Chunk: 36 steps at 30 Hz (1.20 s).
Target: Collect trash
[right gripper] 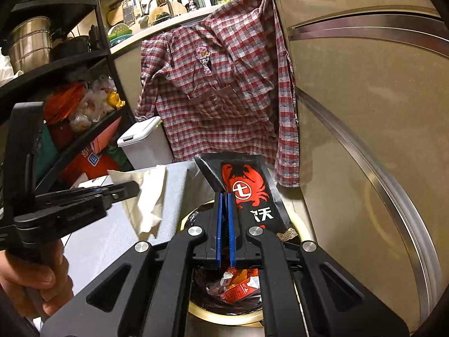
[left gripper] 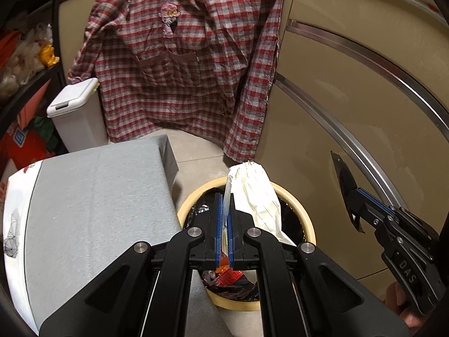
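**Both wrappers held over the bin**

Kitchen floor, bin below both claws. The left claw is clamped on a white wrapper, which hangs just beyond its tips over the bin mouth, ready to drop. The right claw pinches a black crab packet the same way. A checked shirt hangs behind.

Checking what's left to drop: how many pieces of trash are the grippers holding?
2: a white paper wrapper in the left gripper, a black crab-print packet in the right gripper, both above the bin.
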{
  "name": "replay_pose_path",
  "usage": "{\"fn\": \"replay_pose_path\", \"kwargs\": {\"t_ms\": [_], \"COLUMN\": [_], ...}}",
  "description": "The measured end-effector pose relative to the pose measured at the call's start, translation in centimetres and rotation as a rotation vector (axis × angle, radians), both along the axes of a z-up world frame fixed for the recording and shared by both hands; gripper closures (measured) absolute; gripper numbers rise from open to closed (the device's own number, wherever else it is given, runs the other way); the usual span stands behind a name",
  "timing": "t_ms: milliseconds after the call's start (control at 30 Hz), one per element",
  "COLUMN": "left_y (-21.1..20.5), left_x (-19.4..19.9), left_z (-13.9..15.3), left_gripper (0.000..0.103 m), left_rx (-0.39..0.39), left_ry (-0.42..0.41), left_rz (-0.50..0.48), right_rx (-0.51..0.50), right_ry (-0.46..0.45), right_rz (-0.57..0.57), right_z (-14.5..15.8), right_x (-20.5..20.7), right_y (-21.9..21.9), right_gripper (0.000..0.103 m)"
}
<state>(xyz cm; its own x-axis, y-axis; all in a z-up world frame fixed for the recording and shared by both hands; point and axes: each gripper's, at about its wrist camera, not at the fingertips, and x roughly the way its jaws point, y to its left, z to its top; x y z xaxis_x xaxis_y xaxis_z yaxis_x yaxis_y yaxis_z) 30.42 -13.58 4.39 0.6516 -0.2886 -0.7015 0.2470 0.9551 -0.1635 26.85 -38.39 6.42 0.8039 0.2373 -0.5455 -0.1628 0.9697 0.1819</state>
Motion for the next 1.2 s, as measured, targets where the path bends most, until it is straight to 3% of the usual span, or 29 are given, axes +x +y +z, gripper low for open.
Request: {"fn": "replay_pose_path", "kwargs": {"t_ms": [67,167,267,333,567,867,1033,1200], "left_y": [-0.5,-1.0,-0.7,-0.5,2.1,7.2,8.3,9.2], "left_x": [0.5,1.0,0.5,0.2,-3.6,-12.1,-16.7,-20.7], "left_z": [-0.4,-0.9,-0.7,-0.7,1.4,4.5,5.0,4.1], "left_gripper": [0.098,0.071,0.072,0.072,0.070,0.043,0.033,0.018], "left_rx": [-0.003,0.013,0.019,0.016,0.000,-0.022,0.003,-0.034], "left_ry": [0.022,0.046,0.019,0.019,-0.048,-0.169,-0.226,-0.249], "left_rz": [-0.018,-0.028,-0.024,-0.025,-0.001,0.050,0.089,0.181], "right_rx": [-0.003,-0.010,-0.012,-0.007,-0.025,-0.050,-0.069,-0.111], "right_ry": [0.002,0.029,0.047,0.054,0.041,-0.044,-0.092,-0.094], "right_rz": [-0.004,-0.020,-0.035,-0.044,-0.030,-0.031,-0.060,-0.108], "right_z": [0.0,-0.5,-1.0,-1.2,-0.8,2.2,3.4,2.9], "right_x": [0.0,0.4,0.8,0.9,0.0,-5.2,-10.5,-15.3], "right_y": [-0.1,-0.1,-0.2,-0.4,-0.4,0.3,0.9,1.0], "right_gripper": [0.094,0.061,0.059,0.050,0.048,0.026,0.006,0.005]}}
